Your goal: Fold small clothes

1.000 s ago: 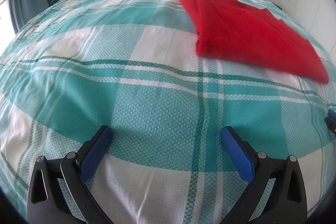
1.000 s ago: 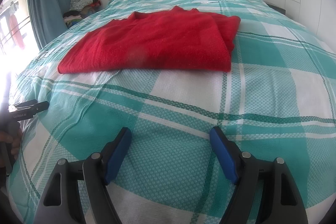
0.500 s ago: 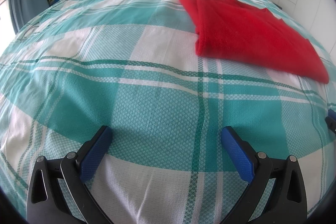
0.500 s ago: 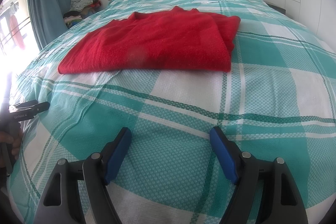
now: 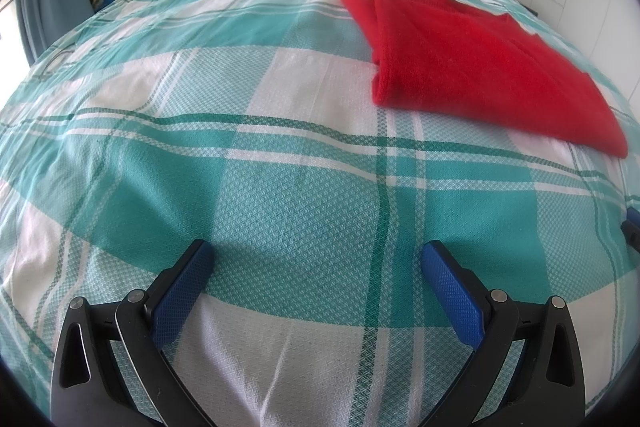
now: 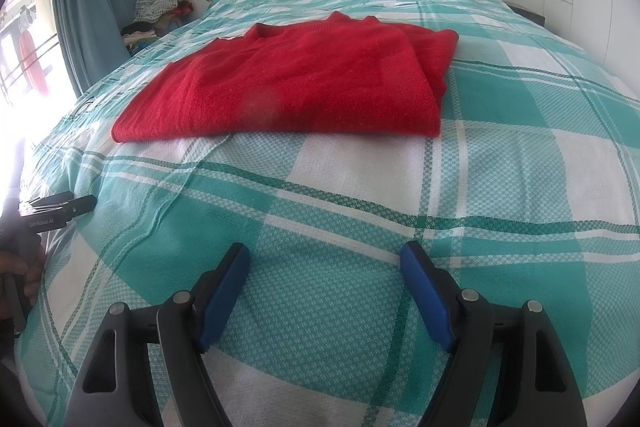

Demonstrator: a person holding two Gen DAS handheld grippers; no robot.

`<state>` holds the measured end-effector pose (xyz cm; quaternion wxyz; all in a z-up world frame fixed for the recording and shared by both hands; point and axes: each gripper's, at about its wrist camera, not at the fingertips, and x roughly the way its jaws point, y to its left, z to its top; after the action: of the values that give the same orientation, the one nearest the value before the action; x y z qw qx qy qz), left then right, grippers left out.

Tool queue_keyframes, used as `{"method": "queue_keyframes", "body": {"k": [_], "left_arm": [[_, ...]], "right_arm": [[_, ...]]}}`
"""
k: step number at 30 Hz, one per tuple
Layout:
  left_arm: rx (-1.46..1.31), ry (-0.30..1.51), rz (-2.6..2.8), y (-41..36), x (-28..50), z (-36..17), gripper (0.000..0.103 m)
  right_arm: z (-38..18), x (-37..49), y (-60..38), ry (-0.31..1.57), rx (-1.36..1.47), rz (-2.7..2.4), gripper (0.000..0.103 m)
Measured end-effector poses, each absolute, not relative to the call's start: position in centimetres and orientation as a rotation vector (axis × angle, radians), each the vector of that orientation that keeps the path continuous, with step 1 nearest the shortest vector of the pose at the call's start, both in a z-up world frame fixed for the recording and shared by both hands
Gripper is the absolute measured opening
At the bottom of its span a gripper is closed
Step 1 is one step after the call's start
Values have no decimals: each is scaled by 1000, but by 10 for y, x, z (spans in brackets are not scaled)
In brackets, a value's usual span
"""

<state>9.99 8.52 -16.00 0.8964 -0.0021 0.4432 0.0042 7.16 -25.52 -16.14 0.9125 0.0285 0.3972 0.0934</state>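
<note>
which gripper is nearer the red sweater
Right, narrowly. The right gripper sits directly in front of the red sweater; the left gripper is off to its left. Both are open, short of it.

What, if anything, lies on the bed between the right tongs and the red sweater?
Nothing visible does. The right tongs stand open over bare plaid bedspread, and only that cloth runs from them up to the near edge of the folded red sweater.
</note>
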Motion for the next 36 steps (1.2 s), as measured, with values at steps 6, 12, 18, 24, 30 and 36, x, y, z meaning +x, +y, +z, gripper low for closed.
{"method": "queue_keyframes", "body": {"k": [6,12,18,24,30,36], "left_arm": [[-4,918,9,85,100,-160,103],[-4,919,8,85,100,-160,103],[-4,919,8,85,100,-160,103],[-4,918,8,85,100,-160,103],[-1,919,10,85,100,-160,103],[6,919,13,84,100,-159,103]], "right_arm": [[-161,72,-255,818,59,193,78],[-162,72,-254,818,59,192,78],[-162,72,-255,818,60,193,78],[-161,72,-255,819,60,193,78],[-130,80,-267,824,144,223,78],[-88,145,-327,765,317,164,78]]}}
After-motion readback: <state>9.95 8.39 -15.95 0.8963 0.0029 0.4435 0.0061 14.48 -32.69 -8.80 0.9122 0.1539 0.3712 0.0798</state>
